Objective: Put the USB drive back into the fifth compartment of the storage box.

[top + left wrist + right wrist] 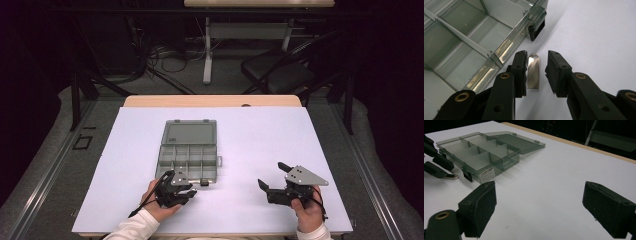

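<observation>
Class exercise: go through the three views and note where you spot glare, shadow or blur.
High view: bright white sheet, background nearly black. Left gripper view: glare streaks on the clear organiser box wall and the shiny metal piece; near jaws of the left gripper soft. Right gripper view: right gripper pads blurred, box casting a soft shadow.

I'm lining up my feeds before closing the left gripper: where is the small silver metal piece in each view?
High view: the metal piece lies at the front edge of the open organizer box, just ahead of the left gripper.
Left gripper view: centre, metal piece lying between the open jaws.
Right gripper view: far left, metal piece on the white table.
Shared landmark: the box's black latch.
</observation>
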Demonstrator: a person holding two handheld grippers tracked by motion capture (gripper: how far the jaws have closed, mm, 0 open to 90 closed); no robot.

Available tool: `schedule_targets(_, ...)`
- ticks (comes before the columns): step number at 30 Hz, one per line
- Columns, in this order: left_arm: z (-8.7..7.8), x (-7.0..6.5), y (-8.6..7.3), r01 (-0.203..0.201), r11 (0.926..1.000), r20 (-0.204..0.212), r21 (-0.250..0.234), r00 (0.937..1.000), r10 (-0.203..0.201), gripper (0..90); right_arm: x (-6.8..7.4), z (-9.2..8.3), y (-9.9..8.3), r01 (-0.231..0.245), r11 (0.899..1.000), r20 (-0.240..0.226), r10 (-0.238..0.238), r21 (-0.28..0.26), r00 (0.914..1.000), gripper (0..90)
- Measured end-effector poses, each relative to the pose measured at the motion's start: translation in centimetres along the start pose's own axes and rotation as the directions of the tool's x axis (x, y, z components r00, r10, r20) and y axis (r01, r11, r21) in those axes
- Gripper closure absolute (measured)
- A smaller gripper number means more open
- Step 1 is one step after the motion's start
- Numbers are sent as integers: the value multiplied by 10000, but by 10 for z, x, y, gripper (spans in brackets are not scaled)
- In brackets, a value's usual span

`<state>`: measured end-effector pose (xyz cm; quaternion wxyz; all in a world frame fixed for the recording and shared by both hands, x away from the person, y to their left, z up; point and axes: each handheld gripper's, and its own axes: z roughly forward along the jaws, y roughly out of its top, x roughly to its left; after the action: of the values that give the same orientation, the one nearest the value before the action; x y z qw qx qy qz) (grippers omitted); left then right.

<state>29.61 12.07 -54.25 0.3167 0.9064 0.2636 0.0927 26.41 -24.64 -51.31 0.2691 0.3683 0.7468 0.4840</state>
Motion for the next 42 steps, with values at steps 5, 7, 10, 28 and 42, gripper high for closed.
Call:
schedule_targets(5,2,0,0,-105,9999,-103,136,9999,106,698,0,0,0,-18,10000,-29,18,20,10000,118)
schedule_targets(7,3,-1,1,-127,9998,-104,160,9999,129,701,0,0,0,19,10000,-17,-19,4,10000,119)
schedule_targets(10,3,-1,1,-130,9997,-128,184,9998,133,703,0,0,0,19,10000,-21,-19,3,10000,119)
schedule_targets(28,8,0,1,-239,9990,-139,383,9996,245,751,0,0,0,9,10000,-47,-9,20,10000,121)
schedule_targets(42,8,1,1,-224,9990,-81,388,9997,227,776,-1,1,-1,11,10000,-59,-10,64,10000,122)
